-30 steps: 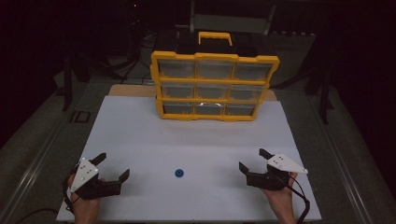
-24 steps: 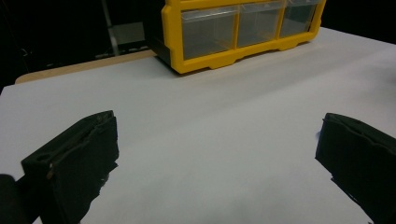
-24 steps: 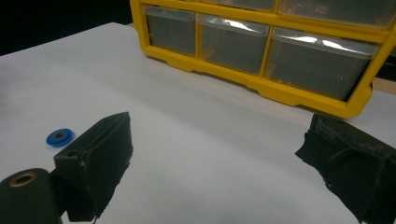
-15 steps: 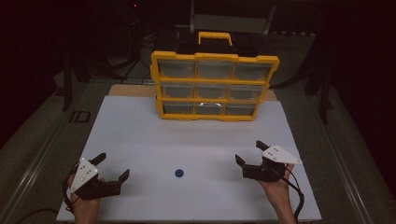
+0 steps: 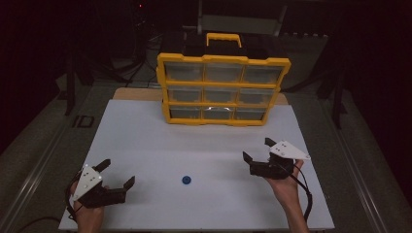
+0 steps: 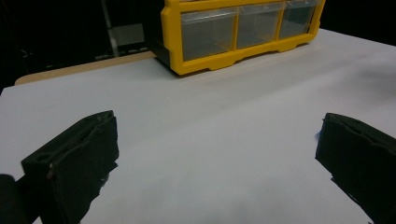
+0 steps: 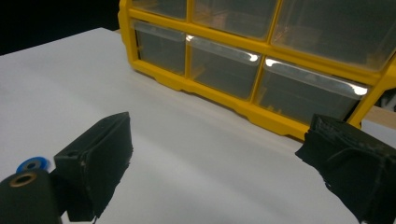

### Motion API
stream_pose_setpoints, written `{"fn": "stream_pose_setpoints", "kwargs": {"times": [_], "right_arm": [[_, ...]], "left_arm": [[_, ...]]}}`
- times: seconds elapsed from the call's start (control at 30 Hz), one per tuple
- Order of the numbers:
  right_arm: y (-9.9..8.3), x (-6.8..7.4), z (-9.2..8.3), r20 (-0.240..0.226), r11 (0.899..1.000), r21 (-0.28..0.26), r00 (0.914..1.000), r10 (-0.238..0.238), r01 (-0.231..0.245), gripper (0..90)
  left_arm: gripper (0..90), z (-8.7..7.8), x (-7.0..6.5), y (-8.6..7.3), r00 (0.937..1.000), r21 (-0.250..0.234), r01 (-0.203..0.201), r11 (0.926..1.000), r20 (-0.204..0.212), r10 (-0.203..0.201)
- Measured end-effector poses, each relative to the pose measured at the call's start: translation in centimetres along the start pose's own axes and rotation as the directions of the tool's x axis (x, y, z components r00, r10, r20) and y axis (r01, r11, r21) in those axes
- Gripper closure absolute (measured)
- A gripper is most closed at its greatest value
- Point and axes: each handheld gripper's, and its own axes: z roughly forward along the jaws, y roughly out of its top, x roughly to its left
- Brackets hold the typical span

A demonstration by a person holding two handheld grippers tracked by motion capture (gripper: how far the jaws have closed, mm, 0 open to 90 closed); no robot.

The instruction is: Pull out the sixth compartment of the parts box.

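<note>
Blue disc [image 5: 186,180], likely a washer, lies between both wide-open grippers, left gripper [image 5: 118,176] slightly nearer than right gripper [image 5: 256,150]

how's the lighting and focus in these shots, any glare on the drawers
High view: dim, dark surroundings, the white table board evenly lit. Right gripper view: bright glare streaks on the clear drawer fronts of the yellow plastic drawer organiser; small blue ring slightly soft. Left gripper view: near black jaws blurred.
</note>
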Motion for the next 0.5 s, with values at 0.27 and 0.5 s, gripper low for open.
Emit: {"fn": "stream_pose_setpoints", "kwargs": {"times": [0.27,0.5], "right_arm": [[1.1,-0.3,0.4,0.004,1.000,-0.009,1.0000,0.000,0.000,7.6],[1.8,-0.7,0.6,0.008,1.000,-0.013,0.9999,-0.010,0.010,7.6]], "left_arm": [[0.0,0.0,0.0,0.0,1.0000,0.001,0.000,1.0000,0.000,0.000],[0.0,0.0,0.0,0.0,1.0000,0.001,0.000,1.0000,0.000,0.000]]}}
